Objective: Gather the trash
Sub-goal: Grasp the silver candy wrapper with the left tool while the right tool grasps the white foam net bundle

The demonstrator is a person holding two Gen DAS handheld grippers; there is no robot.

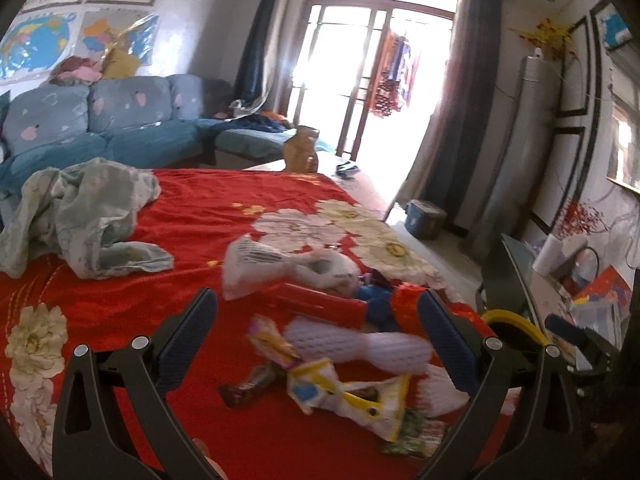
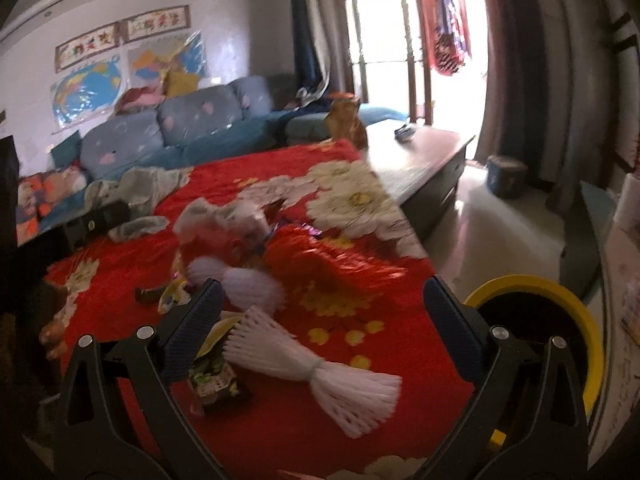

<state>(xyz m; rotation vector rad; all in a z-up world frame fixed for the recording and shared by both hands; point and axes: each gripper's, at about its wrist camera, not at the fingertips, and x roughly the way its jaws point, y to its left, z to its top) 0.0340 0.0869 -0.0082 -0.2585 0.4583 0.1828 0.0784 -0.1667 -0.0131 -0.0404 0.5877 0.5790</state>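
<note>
Both feeds are smeared with motion blur, so I can't read any wrapper print, and the glare from the balcony door washes out the upper middle of each frame. My left gripper [image 1: 318, 312] has its fingers spread wide with nothing between them; the right gripper [image 2: 322, 300] is spread the same way and empty.

The trash lies scattered on a red floral cloth [image 1: 192, 216] covering the bench. In the left wrist view, a white foam net sleeve [image 1: 360, 346] sits between the fingers, low in the frame's centre, not touching either pad. Just below it a yellow-and-white snack wrapper [image 1: 352, 396] lies crumpled, with a dark candy wrapper [image 1: 250, 386] to its left. Above the sleeve, a red box [image 1: 320, 304] and a white plastic bag [image 1: 280, 264] overlap; something blue beside them is too blurred to name.

In the right wrist view, a flattened foam net [image 2: 316, 368], cinched at its middle, lies between the fingers, nearer the left one and apart from both. A green-printed wrapper [image 2: 216, 380] is partly tucked behind the left finger. A rounder foam sleeve [image 2: 244, 284] sits just above that fingertip.

A yellow-rimmed bin [image 2: 560, 320] stands at the lower right, its near side cut off by the right finger. A pale crumpled cloth [image 1: 80, 212] lies at the left of the left wrist frame.
</note>
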